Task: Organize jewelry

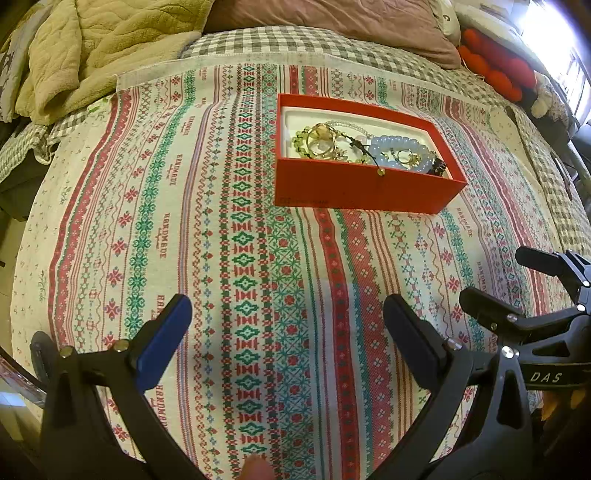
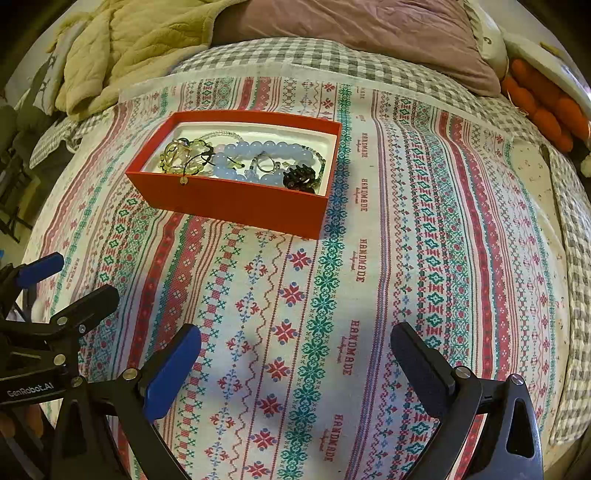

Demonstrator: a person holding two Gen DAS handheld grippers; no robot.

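Observation:
A red box (image 1: pixel 354 188) (image 2: pixel 236 201) sits on a patterned cloth on the bed. It holds tangled jewelry: a pale blue bead bracelet (image 1: pixel 400 146) (image 2: pixel 258 149), gold rings (image 1: pixel 319 142), a green bead string (image 2: pixel 173 153) and a black piece (image 2: pixel 297 177). One bead on a cord hangs over the near wall (image 1: pixel 380 171). My left gripper (image 1: pixel 286 314) is open and empty, well short of the box. My right gripper (image 2: pixel 295 343) is open and empty, in front of the box and to its right. Each gripper shows at the edge of the other's view (image 1: pixel 498 286) (image 2: pixel 70 280).
The striped "HANDMADE" cloth (image 2: pixel 354 280) covers a grey checked bedspread (image 1: pixel 280 44). A beige quilt (image 1: pixel 92 48) is piled at the back left. A mauve pillow (image 2: pixel 362 33) lies at the back. Red-orange plush items (image 1: pixel 495 66) lie at the back right.

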